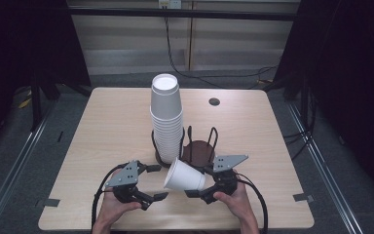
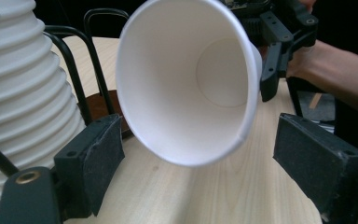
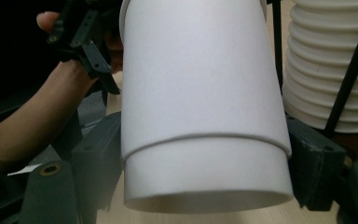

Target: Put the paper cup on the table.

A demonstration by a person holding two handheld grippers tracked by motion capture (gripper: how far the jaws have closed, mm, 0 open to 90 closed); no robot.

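Lying on its side between the two hand-held tools, a single white paper cup [image 1: 185, 176] — tapered, smooth-walled — hangs just above the pale wood-grain table [image 1: 112, 126], near its front edge.

Right gripper [image 1: 200, 181]: black two-jaw tool with a grey three-cornered plate on top, pinching the cup near its base; in the right gripper view both jaws press the cup's wall [image 3: 200, 116] from either side. The cup's open mouth [image 2: 191, 79] points toward the left gripper.

Left gripper [image 1: 157, 182]: same make, jaws spread and bare, just beside the cup's rim without touching it. In the left gripper view the pads [image 2: 98, 154] stand apart, with the mouth of the cup ahead of them.

Tall stack of white ribbed paper cups [image 1: 165, 117]: nested upside down, upright in the left seat of a black wire holder [image 1: 187, 141], just behind the held cup.

Round dark brown base [image 1: 198, 152]: the holder's right seat, beside the stack.

Small dark round hole [image 1: 214, 102]: in the tabletop, toward the far right.
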